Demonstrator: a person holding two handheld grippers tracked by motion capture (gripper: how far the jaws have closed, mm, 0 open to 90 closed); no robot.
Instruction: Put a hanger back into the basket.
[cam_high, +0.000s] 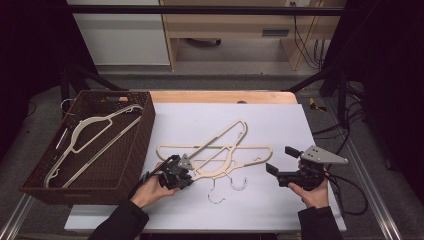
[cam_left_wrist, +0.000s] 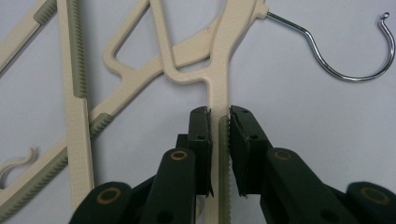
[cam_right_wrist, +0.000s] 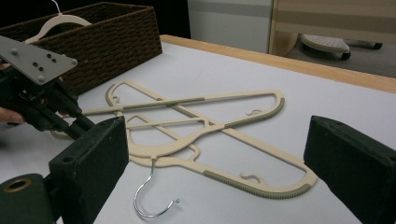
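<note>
On the white surface (cam_high: 280, 125), two cream hangers (cam_high: 225, 155) lay crossed, their wire hooks (cam_high: 239, 184) pointing toward the person. At their left end the left gripper (cam_left_wrist: 219, 126) had its jaws clamped on the ribbed arm of one hanger. The right gripper (cam_high: 276, 161) hung just right of the pile with its jaws spread wide, grasping nothing. Left of the surface, a brown wicker basket (cam_high: 142, 135) held more hangers (cam_high: 95, 140).

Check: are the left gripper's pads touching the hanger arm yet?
Touching. In the left gripper view the left gripper has both pads against the cream hanger arm that runs between them, with no gap on either side.
</note>
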